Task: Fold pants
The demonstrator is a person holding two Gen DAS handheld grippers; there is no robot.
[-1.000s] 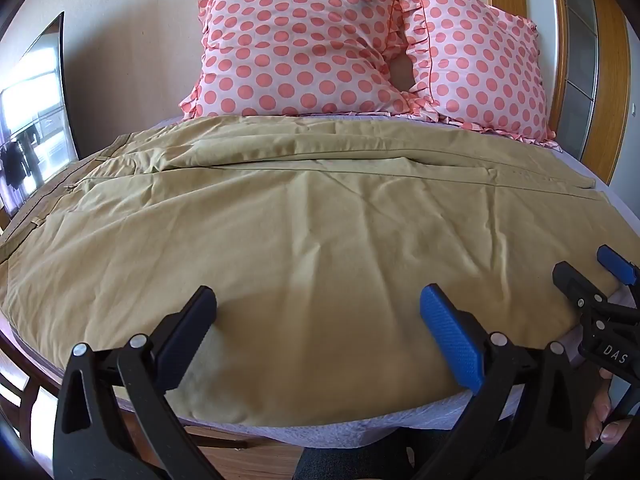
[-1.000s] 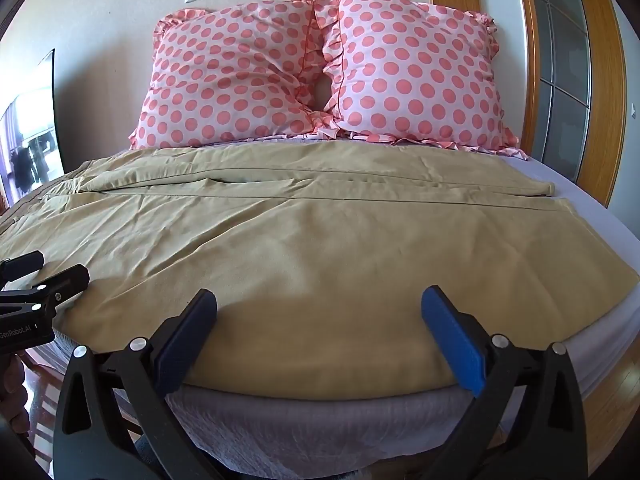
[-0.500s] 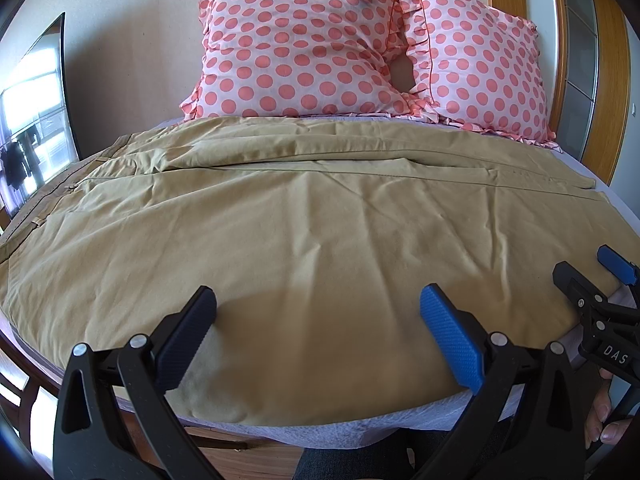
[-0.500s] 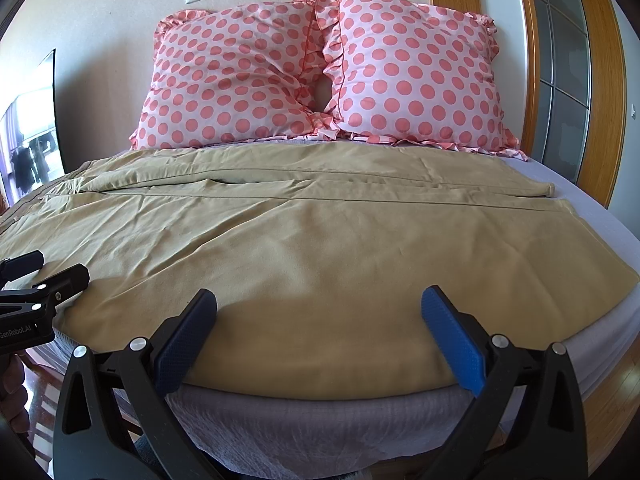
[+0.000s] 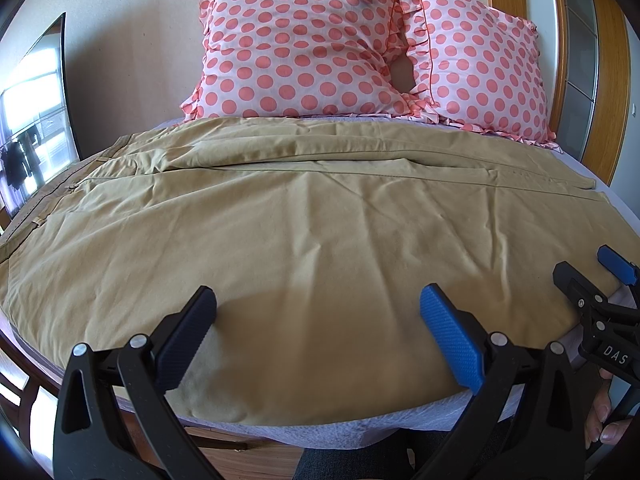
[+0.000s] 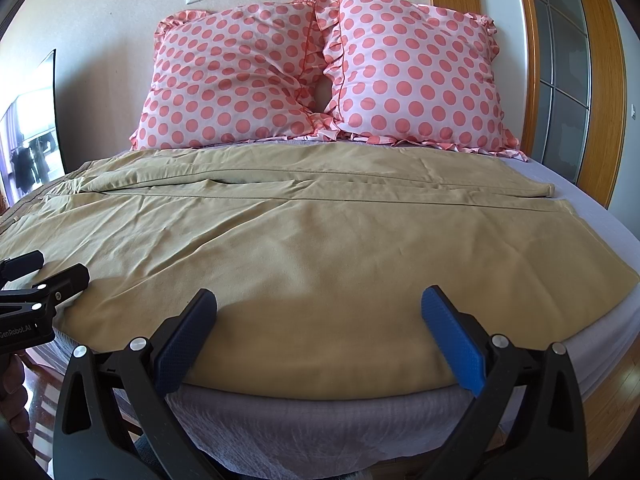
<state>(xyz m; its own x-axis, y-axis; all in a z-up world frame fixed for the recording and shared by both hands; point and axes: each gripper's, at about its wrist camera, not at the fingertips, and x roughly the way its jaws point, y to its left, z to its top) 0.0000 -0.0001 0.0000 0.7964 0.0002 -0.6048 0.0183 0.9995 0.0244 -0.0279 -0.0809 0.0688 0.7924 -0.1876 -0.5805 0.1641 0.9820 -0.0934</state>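
Observation:
Tan pants (image 5: 312, 216) lie spread flat across the bed, waistband at the left, leg cuffs at the right; they also show in the right wrist view (image 6: 320, 240). My left gripper (image 5: 318, 334) is open and empty, over the near edge of the pants. My right gripper (image 6: 320, 332) is open and empty, over the same near edge further right. The right gripper shows at the right edge of the left wrist view (image 5: 588, 280). The left gripper shows at the left edge of the right wrist view (image 6: 44, 268).
Two pink polka-dot pillows (image 6: 320, 76) lean on the wall at the head of the bed. A grey-lilac sheet (image 6: 320, 420) covers the mattress and hangs over the near edge. A wooden door frame (image 6: 600, 80) stands at the right, a dark screen (image 5: 36, 112) at the left.

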